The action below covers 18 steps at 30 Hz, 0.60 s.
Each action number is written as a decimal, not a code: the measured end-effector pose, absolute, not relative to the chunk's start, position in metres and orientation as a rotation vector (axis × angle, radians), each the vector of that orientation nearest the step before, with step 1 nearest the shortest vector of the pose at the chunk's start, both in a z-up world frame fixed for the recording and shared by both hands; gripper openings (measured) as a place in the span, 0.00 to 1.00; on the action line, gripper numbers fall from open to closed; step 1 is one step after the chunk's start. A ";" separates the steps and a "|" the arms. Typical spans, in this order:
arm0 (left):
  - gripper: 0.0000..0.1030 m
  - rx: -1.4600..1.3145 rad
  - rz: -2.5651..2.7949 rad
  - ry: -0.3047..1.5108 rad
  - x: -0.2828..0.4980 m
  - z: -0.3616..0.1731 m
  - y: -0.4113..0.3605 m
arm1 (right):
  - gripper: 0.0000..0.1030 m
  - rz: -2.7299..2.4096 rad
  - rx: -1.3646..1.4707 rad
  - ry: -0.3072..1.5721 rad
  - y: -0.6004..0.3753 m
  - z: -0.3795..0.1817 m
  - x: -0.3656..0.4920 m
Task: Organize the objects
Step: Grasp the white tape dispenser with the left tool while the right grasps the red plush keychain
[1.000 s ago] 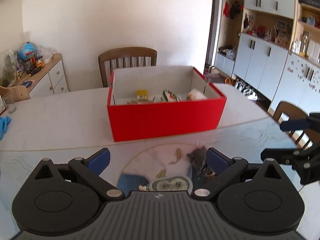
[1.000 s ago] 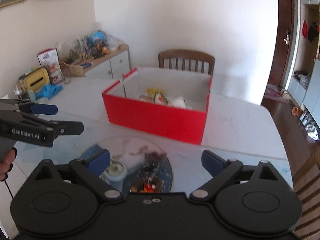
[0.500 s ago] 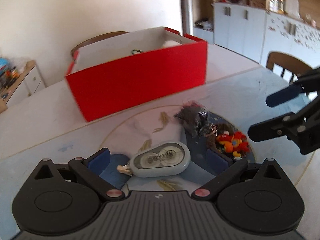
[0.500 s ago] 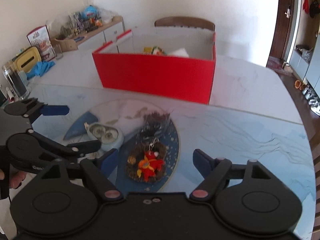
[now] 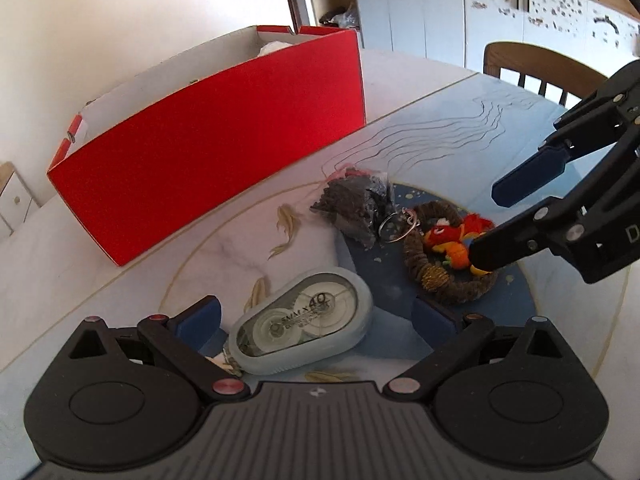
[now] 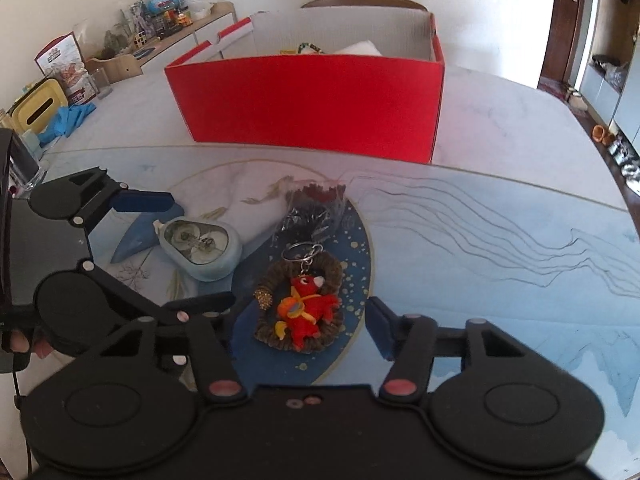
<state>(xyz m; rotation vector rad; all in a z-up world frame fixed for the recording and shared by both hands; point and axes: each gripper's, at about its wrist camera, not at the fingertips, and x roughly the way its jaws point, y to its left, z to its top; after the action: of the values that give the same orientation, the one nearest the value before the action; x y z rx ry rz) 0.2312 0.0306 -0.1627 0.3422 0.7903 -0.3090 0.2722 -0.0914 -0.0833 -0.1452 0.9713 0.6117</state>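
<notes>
My left tool [image 5: 316, 316] wide open, empty, straddling tape dispenser [image 5: 302, 330], long axis across gap. Right tool [image 6: 298, 320] open, empty, straddling red keychain toy [image 6: 306, 312].

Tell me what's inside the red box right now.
Over the red box front wall, the right wrist view shows something white, a green-edged item and a bit of yellow. The wall covers everything lower, so the floor and any other contents cannot be seen.
</notes>
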 end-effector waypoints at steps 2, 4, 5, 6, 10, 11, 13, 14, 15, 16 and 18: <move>0.98 0.345 -0.318 0.788 0.234 -0.164 0.032 | 0.51 0.608 -0.154 0.975 -0.088 -0.086 0.272; 0.97 0.344 -0.341 0.787 0.236 -0.165 0.033 | 0.49 0.598 -0.156 0.979 -0.087 -0.087 0.272; 0.97 0.350 -0.355 0.784 0.237 -0.165 0.032 | 0.47 0.593 -0.154 0.981 -0.087 -0.088 0.273; 0.97 0.357 -0.364 0.782 0.238 -0.166 0.031 | 0.47 0.588 -0.153 0.983 -0.086 -0.088 0.273; 0.96 0.349 -0.389 0.808 0.244 -0.165 0.033 | 0.44 0.567 -0.154 0.986 -0.084 -0.091 0.274; 0.95 0.343 -0.399 0.816 0.245 -0.165 0.034 | 0.43 0.565 -0.154 0.983 -0.084 -0.091 0.273; 0.95 0.323 -0.429 0.840 0.248 -0.165 0.038 | 0.43 0.566 -0.159 0.982 -0.082 -0.091 0.272; 0.95 0.307 -0.443 0.856 0.249 -0.166 0.041 | 0.43 0.571 -0.159 0.986 -0.081 -0.092 0.272; 0.95 0.296 -0.451 0.867 0.252 -0.166 0.043 | 0.42 0.573 -0.164 0.986 -0.081 -0.092 0.271; 0.95 0.286 -0.456 0.874 0.253 -0.166 0.045 | 0.41 0.573 -0.172 0.984 -0.079 -0.093 0.270; 0.87 0.261 -0.455 0.883 0.256 -0.167 0.049 | 0.39 0.570 -0.176 0.982 -0.079 -0.093 0.270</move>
<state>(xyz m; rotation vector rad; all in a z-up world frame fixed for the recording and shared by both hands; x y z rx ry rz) 0.2556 0.0488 -0.1666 0.2609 0.8832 -0.4551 0.2695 -0.0787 -0.0933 -0.1763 0.9822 0.5700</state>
